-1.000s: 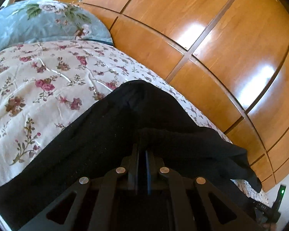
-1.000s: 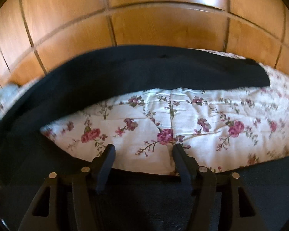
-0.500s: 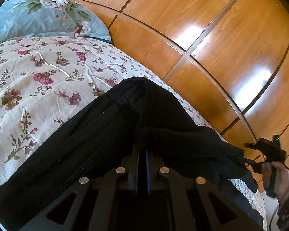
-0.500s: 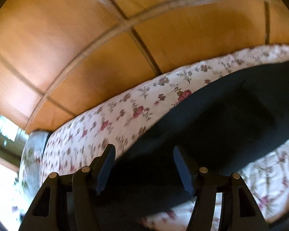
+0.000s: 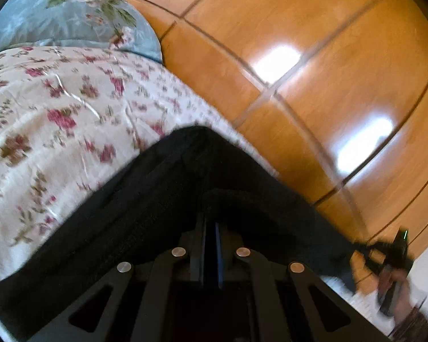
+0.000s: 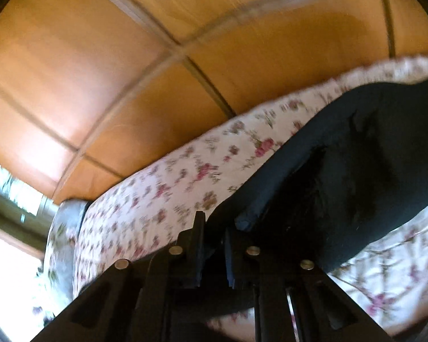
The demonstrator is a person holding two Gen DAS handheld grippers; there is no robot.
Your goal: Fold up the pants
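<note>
Black pants [image 5: 162, 199] lie on a floral bedspread [image 5: 42, 108]. My left gripper [image 5: 211, 222] is shut on a fold of the pants, and the cloth drapes over its fingertips. In the right wrist view the pants [image 6: 356, 176] stretch off to the right, and my right gripper [image 6: 214, 228] is shut on their near edge. The right gripper [image 5: 391, 259] also shows, blurred, at the lower right of the left wrist view, at the far end of the pants.
A wooden panelled wardrobe [image 5: 314, 57] runs along the far side of the bed [image 6: 162, 188]. A blue-grey floral pillow [image 5: 71, 14] lies at the head of the bed. A bright window [image 6: 11, 199] is at the left.
My right gripper was open above the bedspread and has swung to the pants and shut on their edge. My left gripper keeps its hold; the view shifted a little.
</note>
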